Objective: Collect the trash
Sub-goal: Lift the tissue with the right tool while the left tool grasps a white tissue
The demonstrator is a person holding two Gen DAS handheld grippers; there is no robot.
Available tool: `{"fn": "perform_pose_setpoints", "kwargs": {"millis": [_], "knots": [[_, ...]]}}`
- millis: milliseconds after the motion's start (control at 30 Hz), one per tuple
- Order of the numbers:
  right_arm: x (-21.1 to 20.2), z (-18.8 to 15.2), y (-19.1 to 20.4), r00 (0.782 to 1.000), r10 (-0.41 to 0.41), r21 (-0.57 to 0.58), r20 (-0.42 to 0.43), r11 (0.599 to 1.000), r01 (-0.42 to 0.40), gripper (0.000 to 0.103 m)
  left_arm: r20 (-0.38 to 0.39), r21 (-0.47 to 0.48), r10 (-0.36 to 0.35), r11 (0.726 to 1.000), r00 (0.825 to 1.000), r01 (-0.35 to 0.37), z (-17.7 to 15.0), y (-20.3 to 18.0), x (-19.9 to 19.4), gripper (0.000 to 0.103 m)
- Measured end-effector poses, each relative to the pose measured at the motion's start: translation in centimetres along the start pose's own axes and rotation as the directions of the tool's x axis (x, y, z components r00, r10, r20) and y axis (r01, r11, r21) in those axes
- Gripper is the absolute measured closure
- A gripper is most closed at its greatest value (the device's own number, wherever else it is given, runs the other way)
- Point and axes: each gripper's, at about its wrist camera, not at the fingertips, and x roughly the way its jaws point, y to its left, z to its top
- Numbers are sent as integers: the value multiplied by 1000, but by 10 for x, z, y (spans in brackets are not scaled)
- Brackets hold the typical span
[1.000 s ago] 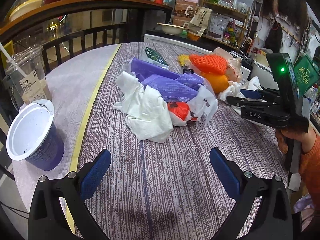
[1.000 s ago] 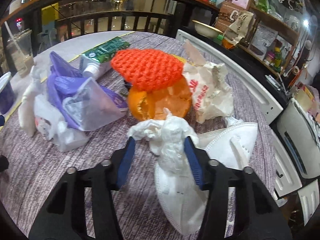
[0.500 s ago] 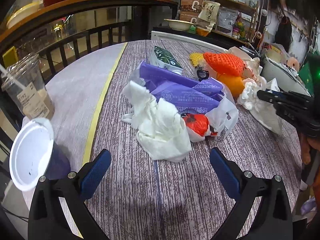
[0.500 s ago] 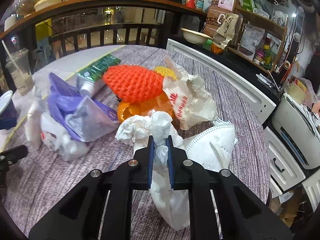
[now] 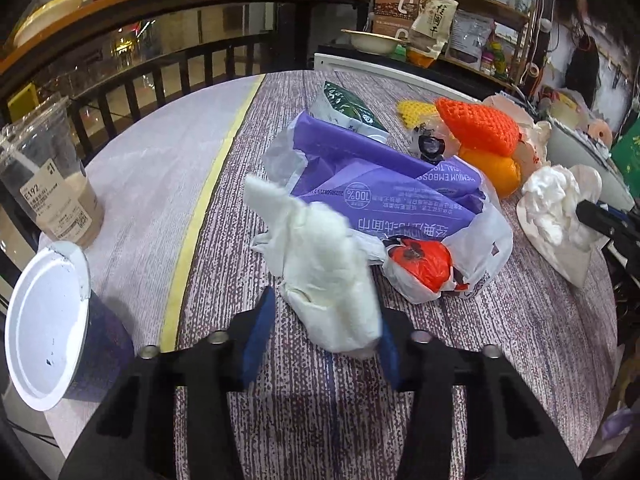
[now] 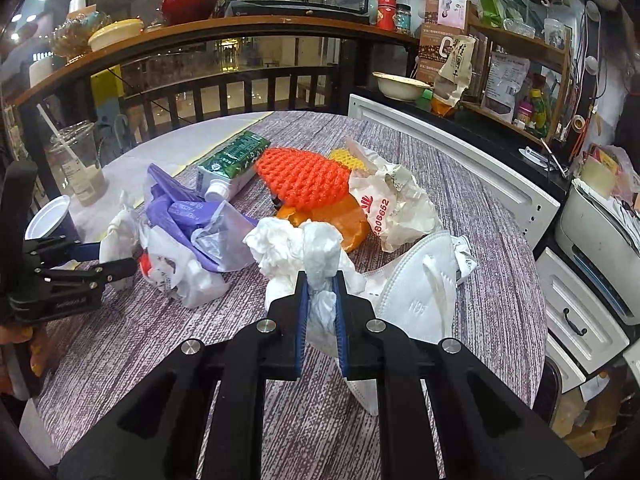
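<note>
Table [image 5: 520, 360] | left tongs [image 5: 320, 332] closing around tissue [image 5: 328, 272] | right tongs [image 6: 320, 312] clamp wad [image 6: 316, 256]

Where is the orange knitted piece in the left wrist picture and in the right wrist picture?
Left wrist: orange knit at upper right, on the orange peel.
Right wrist: orange knit at centre, above the peel.
Shared landmark: green tube.

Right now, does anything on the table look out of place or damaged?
Yes. A purple cup lies tipped on its side at the table's near edge. A torn purple wrapper and a peeled orange sit scattered in the litter.
</note>
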Motion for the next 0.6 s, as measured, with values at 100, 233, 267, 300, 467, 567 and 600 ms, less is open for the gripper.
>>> {"fn": "perform_pose_setpoints", "kwargs": {"millis": [100, 233, 267, 300, 467, 567, 600], "knots": [[-5, -4, 4, 1000, 9, -9, 12, 1000, -9, 90, 5, -9, -2, 1000, 1000, 2, -1, 0, -2, 81], [-8, -8, 7, 1000, 10, -4, 24, 1000, -10, 90, 26, -21, -8, 1000, 1000, 9, -2, 2, -8, 91], [-10, -9, 6, 1000, 14, 2, 26, 1000, -14, 90, 32, -23, -10, 1000, 999, 11, -3, 2, -10, 92], [-12, -10, 6, 999, 14, 6, 30, 1000, -15, 90, 42, -23, -12, 1000, 999, 13, -3, 3, -14, 92], [-27, -15, 3, 998, 38, 26, 50, 999, -40, 90, 103, -13, -22, 1000, 994, 24, -6, -1, -33, 94], [-36, -20, 7, 997, 55, 24, 61, 998, -57, 90, 138, -8, -46, 999, 989, 48, -7, -5, -49, 94], [-39, -21, 8, 996, 61, 25, 64, 998, -63, 90, 145, -8, -59, 998, 988, 61, -8, -6, -53, 94]]}}
